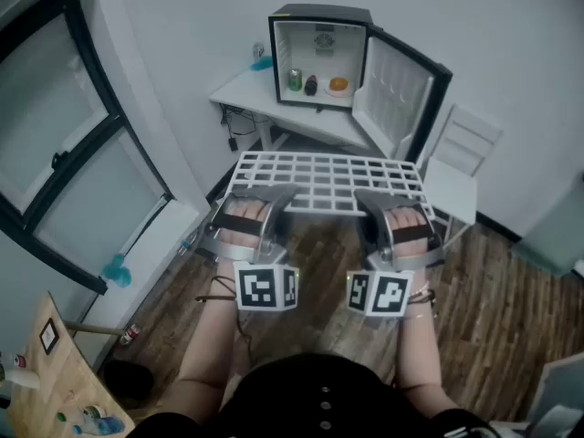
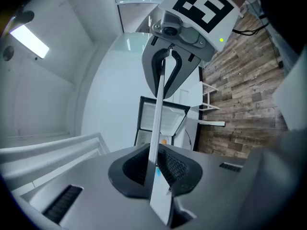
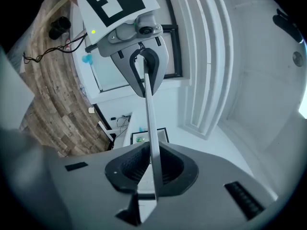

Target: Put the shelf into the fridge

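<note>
A white wire shelf [image 1: 324, 181] hangs level in the air, held by its near edge. My left gripper [image 1: 266, 201] is shut on the left part of that edge and my right gripper [image 1: 378, 204] on the right part. Beyond it stands a small black fridge [image 1: 319, 57], its door [image 1: 397, 94] swung open to the right, with a green can [image 1: 295, 79] and two other small items on its floor. In the left gripper view the shelf [image 2: 157, 119] runs edge-on between the pads of the left gripper [image 2: 156, 166]. The right gripper view shows the shelf [image 3: 149, 114] clamped the same way in the right gripper [image 3: 151, 169].
The fridge sits on a white table [image 1: 242, 89] against the wall. A white chair [image 1: 461, 167] stands right of the fridge door. A large window [image 1: 64, 153] fills the left side. Wood floor [image 1: 493, 308] lies below, with a wooden table corner [image 1: 41, 372] at lower left.
</note>
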`<action>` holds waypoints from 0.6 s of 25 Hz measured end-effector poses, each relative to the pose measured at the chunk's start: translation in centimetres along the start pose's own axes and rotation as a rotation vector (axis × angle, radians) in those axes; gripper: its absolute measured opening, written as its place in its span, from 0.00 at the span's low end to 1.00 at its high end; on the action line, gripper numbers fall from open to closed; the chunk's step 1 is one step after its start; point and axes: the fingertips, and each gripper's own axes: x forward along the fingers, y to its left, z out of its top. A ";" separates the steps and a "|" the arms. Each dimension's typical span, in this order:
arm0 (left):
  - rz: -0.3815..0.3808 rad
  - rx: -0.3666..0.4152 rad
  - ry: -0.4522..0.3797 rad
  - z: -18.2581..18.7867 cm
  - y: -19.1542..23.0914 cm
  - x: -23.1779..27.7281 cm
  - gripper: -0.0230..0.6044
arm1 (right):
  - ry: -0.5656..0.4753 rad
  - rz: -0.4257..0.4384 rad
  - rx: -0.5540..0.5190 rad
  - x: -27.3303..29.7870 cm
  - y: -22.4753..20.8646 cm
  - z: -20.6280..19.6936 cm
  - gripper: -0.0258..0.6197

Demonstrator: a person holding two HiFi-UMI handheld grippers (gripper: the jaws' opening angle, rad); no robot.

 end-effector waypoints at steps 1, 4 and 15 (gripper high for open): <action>0.004 0.000 -0.003 0.0 0.0 0.0 0.11 | 0.002 -0.001 -0.003 0.0 -0.1 0.0 0.11; 0.011 0.003 -0.010 -0.1 0.1 0.1 0.11 | 0.008 -0.006 -0.011 0.1 -0.2 0.1 0.11; 0.017 0.012 -0.020 -0.4 0.3 1.1 0.11 | 0.010 -0.002 -0.013 1.1 -0.3 -0.2 0.11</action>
